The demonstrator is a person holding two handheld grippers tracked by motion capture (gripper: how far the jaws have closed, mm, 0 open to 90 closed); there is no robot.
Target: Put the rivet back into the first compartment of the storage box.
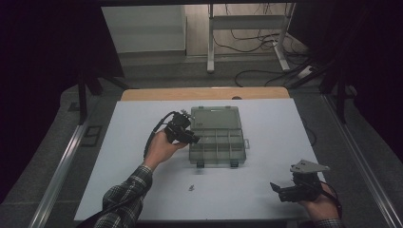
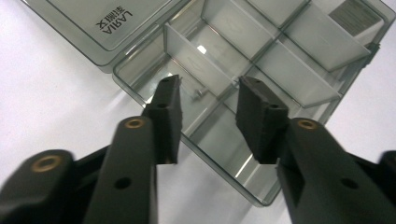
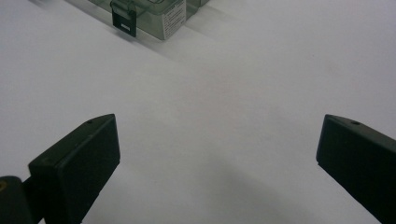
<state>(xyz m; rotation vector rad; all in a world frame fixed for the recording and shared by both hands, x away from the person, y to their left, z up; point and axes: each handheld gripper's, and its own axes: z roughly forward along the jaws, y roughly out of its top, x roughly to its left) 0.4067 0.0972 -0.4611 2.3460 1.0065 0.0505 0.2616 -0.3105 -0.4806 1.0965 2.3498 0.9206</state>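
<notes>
A clear compartment box [image 1: 216,137] is seen lying open on the white counter [image 1: 266,190], near its middle. The lid [image 1: 215,117] is laid flat on the far side and the divided tray faces the person; two latches hang at the near edge. The long axis of the box is seen running left to right across the counter in the high view.

The left hand-held gripper [image 1: 192,137] is held over the left end of the tray, pointed toward the box and tilted downward. In the left gripper view, its jaws are seen partly apart above a corner compartment of the box [image 2: 261,60], with nothing pressed between the pads. A small metal part [image 2: 199,92] is seen lying on the compartment floor, between and just beyond the fingertips.

A second small part [image 1: 191,187] is seen on the counter, in front of the box and apart from it.

The right hand-held gripper [image 1: 280,190] is held low at the near right of the counter, well apart from the box, with its jaws wide and empty
</notes>
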